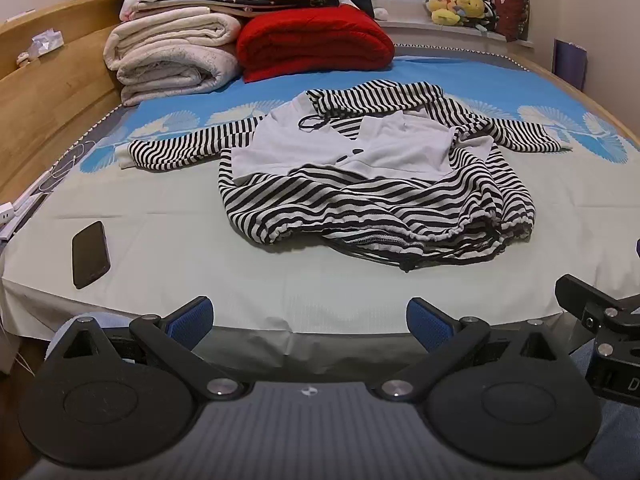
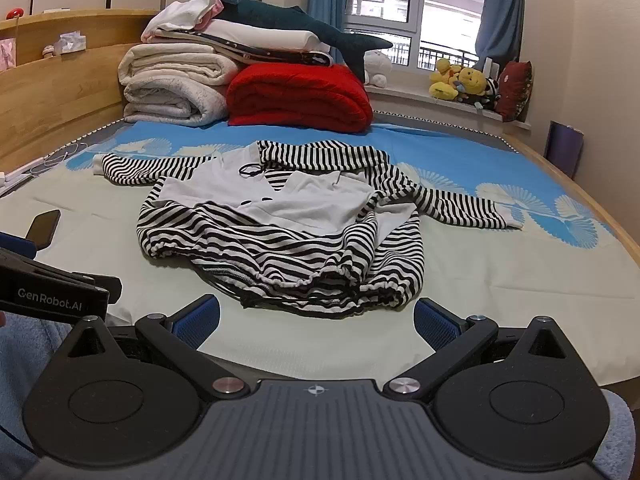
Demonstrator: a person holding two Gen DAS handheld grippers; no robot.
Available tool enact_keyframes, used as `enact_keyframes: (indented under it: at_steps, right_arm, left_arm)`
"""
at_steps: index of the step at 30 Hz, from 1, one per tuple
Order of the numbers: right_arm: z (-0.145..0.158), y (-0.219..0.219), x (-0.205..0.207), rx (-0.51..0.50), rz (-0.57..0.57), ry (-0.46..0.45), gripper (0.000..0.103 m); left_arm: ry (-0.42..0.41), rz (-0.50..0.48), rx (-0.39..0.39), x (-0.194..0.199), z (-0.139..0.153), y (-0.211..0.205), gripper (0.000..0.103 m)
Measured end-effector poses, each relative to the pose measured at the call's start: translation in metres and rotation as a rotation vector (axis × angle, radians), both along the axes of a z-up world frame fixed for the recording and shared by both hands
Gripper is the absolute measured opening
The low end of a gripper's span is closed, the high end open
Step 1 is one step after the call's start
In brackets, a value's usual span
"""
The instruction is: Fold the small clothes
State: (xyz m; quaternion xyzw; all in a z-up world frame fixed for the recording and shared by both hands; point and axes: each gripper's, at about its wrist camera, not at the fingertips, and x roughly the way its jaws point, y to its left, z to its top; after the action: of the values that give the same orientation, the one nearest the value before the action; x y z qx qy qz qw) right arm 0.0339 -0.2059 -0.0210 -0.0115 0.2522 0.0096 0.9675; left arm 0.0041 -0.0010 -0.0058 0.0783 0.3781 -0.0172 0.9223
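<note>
I see the striped top [image 1: 360,184] lying rumpled in the middle of the bed [image 1: 160,240], sleeves spread out. My left hand-held gripper [image 1: 310,320] and right hand-held gripper [image 2: 316,320] are both spread wide, holding nothing, near the bed's edge.

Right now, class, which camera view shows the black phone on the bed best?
The left wrist view: the phone lies whole and unobstructed on the pale sheet, left of the striped top. In the right wrist view only its far end shows, the rest hidden behind the left gripper's body.
</note>
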Motion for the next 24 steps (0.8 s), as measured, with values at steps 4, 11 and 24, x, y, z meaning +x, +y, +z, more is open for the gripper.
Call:
enact_keyframes:
  at_steps: [4,11,24]
  right_arm:
    - [-0.0002,0.0001,-0.0003,0.000,0.000,0.000,0.102]
    - [-0.0023,0.0013,0.0002,-0.002,0.002,0.004,0.102]
    - [-0.0037,0.0018,0.0020,-0.001,0.001,0.010,0.102]
  left_arm:
    - [0.001,0.003,-0.002,0.0000,0.0002,0.0005,0.103]
    - [0.002,0.004,0.000,0.0001,-0.0012,0.0013,0.103]
    - [0.003,0.002,0.000,-0.0009,-0.0009,0.0014,0.103]
